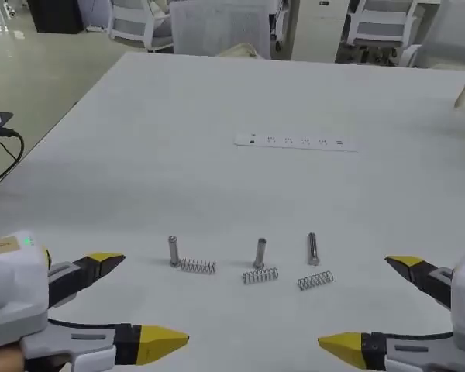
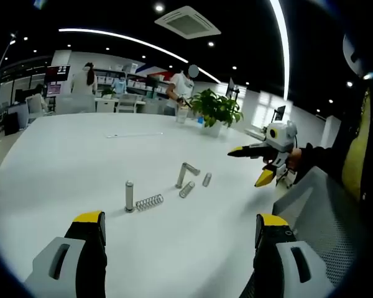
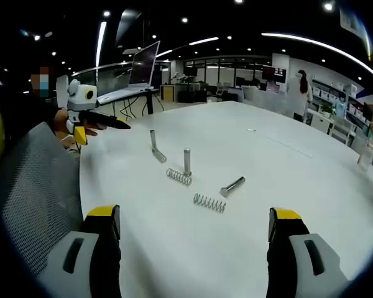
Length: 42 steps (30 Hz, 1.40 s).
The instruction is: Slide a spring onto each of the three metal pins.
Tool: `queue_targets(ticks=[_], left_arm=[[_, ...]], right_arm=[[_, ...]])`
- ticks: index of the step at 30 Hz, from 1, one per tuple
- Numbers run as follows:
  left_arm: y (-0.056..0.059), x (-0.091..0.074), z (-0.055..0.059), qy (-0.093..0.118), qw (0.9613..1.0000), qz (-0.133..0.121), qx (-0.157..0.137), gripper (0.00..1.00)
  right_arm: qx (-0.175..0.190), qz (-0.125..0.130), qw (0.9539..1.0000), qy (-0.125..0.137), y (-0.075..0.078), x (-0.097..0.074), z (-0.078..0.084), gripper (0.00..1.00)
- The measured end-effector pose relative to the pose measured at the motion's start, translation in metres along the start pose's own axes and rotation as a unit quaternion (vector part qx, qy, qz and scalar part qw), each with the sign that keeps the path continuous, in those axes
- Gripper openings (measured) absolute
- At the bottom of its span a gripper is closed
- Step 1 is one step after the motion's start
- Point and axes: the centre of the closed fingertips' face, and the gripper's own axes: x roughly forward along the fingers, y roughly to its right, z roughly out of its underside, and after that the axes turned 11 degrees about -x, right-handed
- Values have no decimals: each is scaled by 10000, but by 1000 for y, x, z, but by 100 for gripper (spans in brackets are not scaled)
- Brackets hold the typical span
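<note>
Three short metal pins lie in a row near the table's front: left pin (image 1: 173, 251), middle pin (image 1: 260, 253), right pin (image 1: 313, 249). The left pin (image 2: 129, 195) and middle pin (image 3: 187, 161) stand upright; the right pin (image 3: 232, 185) lies on its side. A loose spring rests beside each: left spring (image 1: 198, 266), middle spring (image 1: 260, 275), right spring (image 1: 315, 280). My left gripper (image 1: 143, 298) is open and empty at the front left. Opposite it, at the front right, my right gripper (image 1: 364, 302) is open and empty too. Both are short of the parts.
A white power strip (image 1: 294, 142) lies flat at mid-table beyond the pins. Office chairs (image 1: 139, 23) stand past the far edge. A black cable (image 1: 4, 155) hangs off the left edge. The white tabletop (image 1: 217, 186) stretches wide around the parts.
</note>
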Motion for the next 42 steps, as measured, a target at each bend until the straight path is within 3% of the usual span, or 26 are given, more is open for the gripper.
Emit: queue_targets(ticks=[21, 30, 42], left_arm=[[0, 2, 0, -25, 10000, -1, 20, 98], [-1, 1, -1, 7, 10000, -33, 8, 97], [-2, 1, -2, 38, 10000, -43, 6, 97]], right_arm=[[22, 2, 10000, -43, 3, 1, 3, 97], [6, 59, 10000, -52, 18, 7, -3, 92], [-195, 110, 9996, -199, 44, 27, -17, 85]])
